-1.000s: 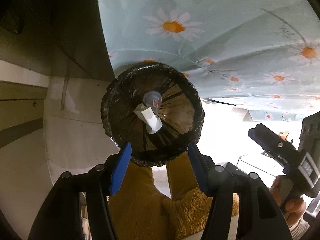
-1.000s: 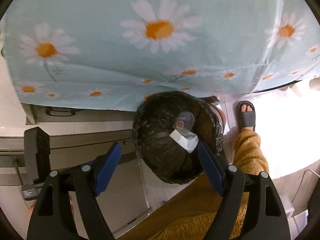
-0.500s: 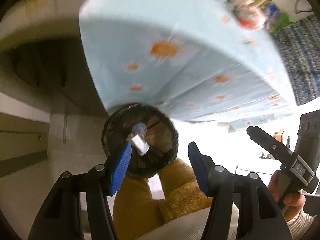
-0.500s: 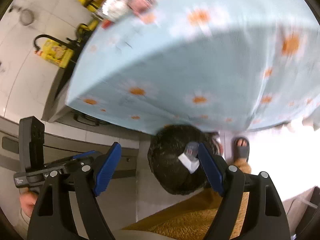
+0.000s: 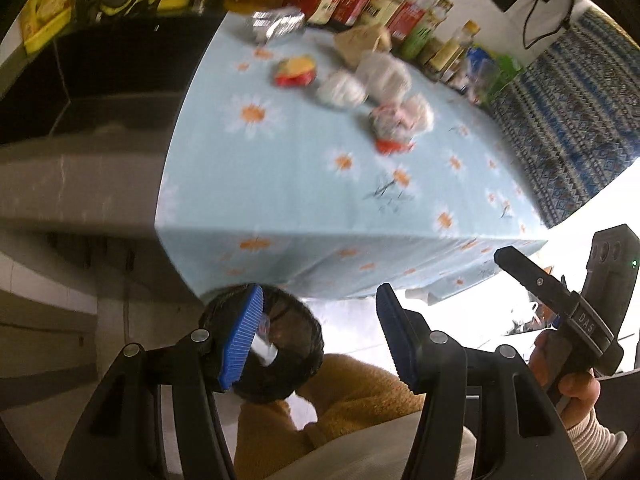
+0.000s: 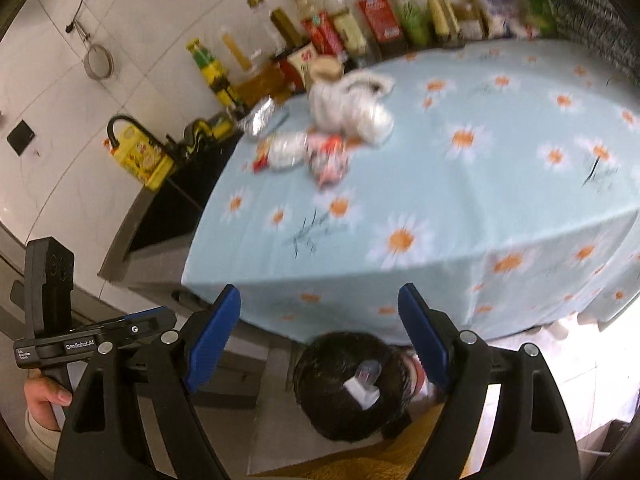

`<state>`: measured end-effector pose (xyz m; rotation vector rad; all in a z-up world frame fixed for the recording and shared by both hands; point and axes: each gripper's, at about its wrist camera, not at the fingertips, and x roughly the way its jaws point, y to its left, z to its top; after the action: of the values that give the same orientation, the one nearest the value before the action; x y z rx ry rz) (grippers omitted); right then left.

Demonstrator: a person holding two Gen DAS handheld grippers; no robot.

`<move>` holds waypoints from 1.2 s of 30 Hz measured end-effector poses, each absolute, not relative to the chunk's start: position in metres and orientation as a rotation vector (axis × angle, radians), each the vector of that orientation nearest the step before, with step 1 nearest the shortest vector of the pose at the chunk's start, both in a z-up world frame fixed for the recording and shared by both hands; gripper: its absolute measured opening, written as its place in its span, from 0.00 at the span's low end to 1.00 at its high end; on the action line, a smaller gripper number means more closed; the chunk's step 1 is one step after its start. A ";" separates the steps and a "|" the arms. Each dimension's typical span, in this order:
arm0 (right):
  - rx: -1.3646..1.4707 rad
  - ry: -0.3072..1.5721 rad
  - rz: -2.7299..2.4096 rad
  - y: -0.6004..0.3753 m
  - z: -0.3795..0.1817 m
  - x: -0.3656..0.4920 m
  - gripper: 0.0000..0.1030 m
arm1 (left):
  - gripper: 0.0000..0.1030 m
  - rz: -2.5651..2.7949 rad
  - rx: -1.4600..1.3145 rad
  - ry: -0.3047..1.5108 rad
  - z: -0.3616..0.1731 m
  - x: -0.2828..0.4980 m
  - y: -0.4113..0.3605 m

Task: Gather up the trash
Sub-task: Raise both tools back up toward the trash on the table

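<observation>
trash [image 6: 328, 148]: far on table [image 6: 460, 216], crumpled wrappers, likely light, soft, crackly | grasp: pinch a bunched fold | left gripper [image 5: 320, 336]: spread, empty | right gripper [image 6: 320, 336]: spread, empty | bin [image 6: 348, 384]: near, below

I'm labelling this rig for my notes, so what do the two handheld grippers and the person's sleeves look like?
Both the left gripper and the right gripper are black plastic frames with round silver rivets and ribbed blue pads. Each has a black pistol-style handle with small white lettering. The sleeves are cream ribbed knit.
</observation>
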<state>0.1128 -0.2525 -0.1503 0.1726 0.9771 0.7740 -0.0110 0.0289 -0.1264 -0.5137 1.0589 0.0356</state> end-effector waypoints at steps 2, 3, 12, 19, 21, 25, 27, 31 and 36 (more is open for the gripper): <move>0.169 0.950 0.766 -0.257 -0.142 0.121 0.78 | 0.55 0.026 -0.502 1.038 -0.116 -0.002 0.028; 0.165 0.935 0.762 -0.259 -0.138 0.126 0.78 | 0.55 0.023 -0.499 1.032 -0.114 0.000 0.026; 0.065 0.863 0.763 -0.254 -0.116 0.181 0.78 | 0.55 -0.002 -0.464 1.003 -0.095 0.050 0.010; -0.007 0.914 0.815 -0.231 -0.130 0.244 0.78 | 0.55 0.045 -0.482 1.013 -0.098 0.092 -0.003; -0.019 0.930 0.843 -0.224 -0.136 0.258 0.78 | 0.55 0.068 -0.477 1.026 -0.100 0.106 -0.008; -0.032 0.983 0.890 -0.210 -0.153 0.288 0.78 | 0.55 0.111 -0.492 1.053 -0.112 0.130 -0.013; -0.040 1.002 0.918 -0.202 -0.161 0.298 0.78 | 0.55 0.135 -0.506 1.071 -0.119 0.140 -0.014; -0.055 1.037 0.997 -0.184 -0.175 0.317 0.78 | 0.55 0.157 -0.545 1.075 -0.132 0.160 -0.014; -0.066 1.056 1.076 -0.169 -0.185 0.333 0.78 | 0.55 0.182 -0.577 1.065 -0.143 0.179 -0.011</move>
<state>0.3335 -0.1694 -0.1846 -0.0656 1.0563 1.0762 0.1792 -0.0111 -0.1430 -0.5770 1.0649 0.1816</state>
